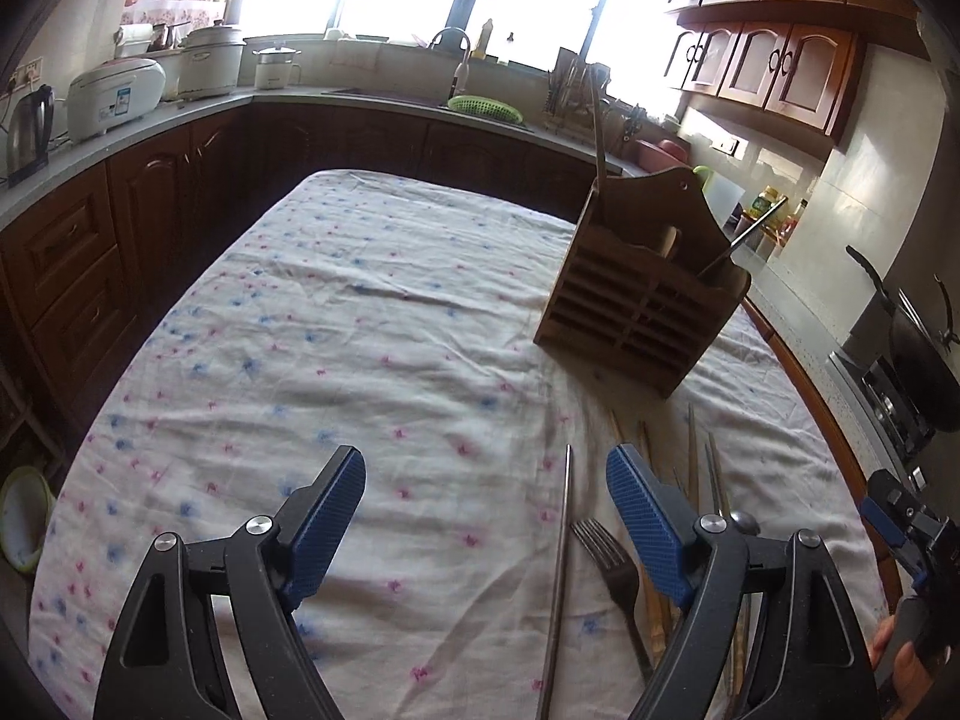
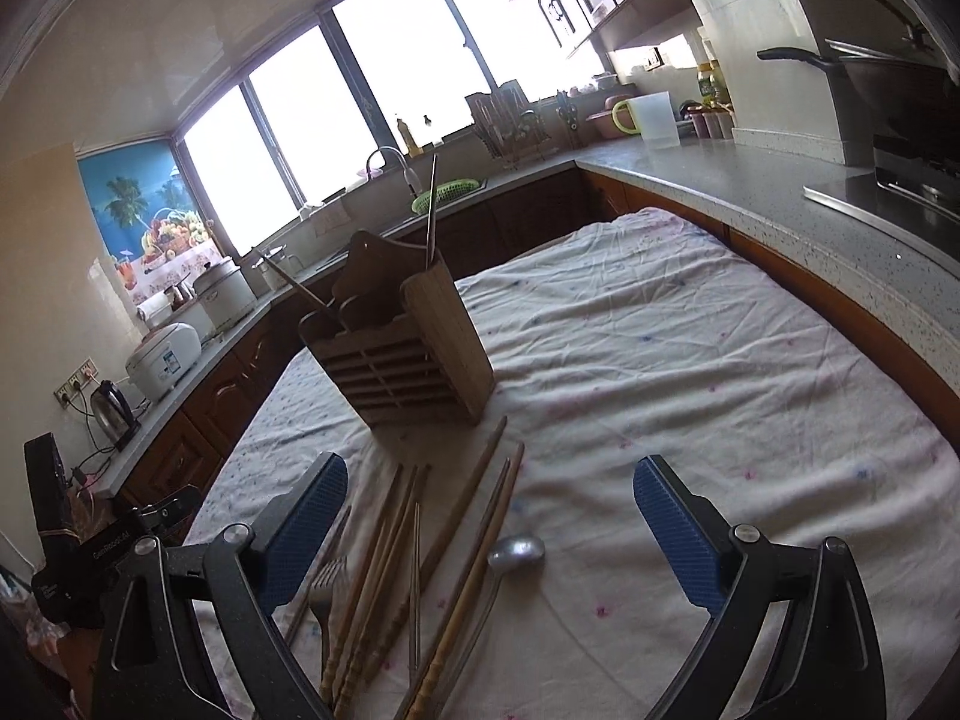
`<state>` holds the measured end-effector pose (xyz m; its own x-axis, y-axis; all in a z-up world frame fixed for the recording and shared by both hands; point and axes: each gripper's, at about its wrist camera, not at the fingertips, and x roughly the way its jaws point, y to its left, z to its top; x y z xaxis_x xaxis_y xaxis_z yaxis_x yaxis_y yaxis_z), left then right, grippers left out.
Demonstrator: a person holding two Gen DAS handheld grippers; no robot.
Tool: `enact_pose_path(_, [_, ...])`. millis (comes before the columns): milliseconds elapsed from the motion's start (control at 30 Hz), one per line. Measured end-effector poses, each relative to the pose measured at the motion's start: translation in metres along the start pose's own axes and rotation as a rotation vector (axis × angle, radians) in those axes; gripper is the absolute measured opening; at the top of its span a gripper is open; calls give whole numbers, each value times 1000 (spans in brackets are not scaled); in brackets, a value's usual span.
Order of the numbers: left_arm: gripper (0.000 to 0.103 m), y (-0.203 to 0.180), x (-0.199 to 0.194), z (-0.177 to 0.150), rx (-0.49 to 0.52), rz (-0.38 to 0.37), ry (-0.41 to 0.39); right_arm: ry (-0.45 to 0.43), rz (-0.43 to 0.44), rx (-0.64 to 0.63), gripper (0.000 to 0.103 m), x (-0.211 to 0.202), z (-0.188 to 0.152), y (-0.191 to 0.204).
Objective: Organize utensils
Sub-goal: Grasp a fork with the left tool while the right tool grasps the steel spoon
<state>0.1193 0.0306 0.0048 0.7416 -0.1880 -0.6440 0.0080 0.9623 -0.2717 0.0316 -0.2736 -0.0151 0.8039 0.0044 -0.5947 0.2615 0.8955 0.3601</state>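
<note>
A brown slatted wooden utensil holder (image 1: 645, 300) (image 2: 399, 348) stands on the cloth-covered table, with a chopstick or two sticking out of it. Loose utensils lie in front of it: a metal chopstick (image 1: 561, 564), a fork (image 1: 612, 570) (image 2: 327, 588), several wooden chopsticks (image 2: 420, 540) and a metal spoon (image 2: 516, 551). My left gripper (image 1: 486, 480) hangs open above the cloth, with the metal chopstick and fork lying between its blue pads (image 1: 645, 522). My right gripper (image 2: 491, 495) is open over the chopstick pile and spoon, holding nothing. It also shows at the right edge of the left wrist view, as the right gripper (image 1: 900, 534).
The table wears a white floral cloth (image 1: 336, 372). Counters wrap around it: a kettle (image 1: 27, 126) and rice cooker (image 1: 114, 96) on the left, a sink with a green basket (image 1: 483, 105) at the back, and a stove with a wok (image 1: 924, 348) on the right.
</note>
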Motion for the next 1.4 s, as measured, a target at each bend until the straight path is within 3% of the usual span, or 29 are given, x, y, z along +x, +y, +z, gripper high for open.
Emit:
enact_pose_path(333, [80, -15, 13, -15, 27, -103, 119, 74, 23, -7, 97, 1, -19, -1])
enact_pose_path(400, [74, -19, 16, -18, 36, -128, 150, 84, 28, -9, 95, 1, -20, -1])
enact_pose_path(500, [61, -25, 22, -22, 52, -154, 196, 122, 41, 3, 83, 6, -23, -2])
enact_pose_path(567, [56, -27, 30, -22, 55, -167, 232, 157, 47, 21, 67, 12, -26, -4])
enact_pose_path(733, [43, -30, 50, -23, 38, -188, 315, 251, 60, 51, 44, 30, -37, -7])
enact_pose_path(867, [33, -33, 69, -20, 19, -213, 354, 310, 86, 79, 35, 44, -44, -10])
enact_pose_path(1200, [28, -38, 102, -13, 3, -251, 385, 361, 148, 162, 22, 66, -47, -23])
enact_pose_path(1267, [20, -36, 108, -12, -13, -268, 388, 365, 166, 193, 18, 71, -46, -28])
enact_pose_path(1300, [11, -36, 110, -12, -23, -282, 389, 366, 163, 197, 15, 72, -45, -29])
enact_pose_path(1400, [4, -36, 114, -15, -19, -277, 386, 371, 167, 203, 5, 75, -45, -31])
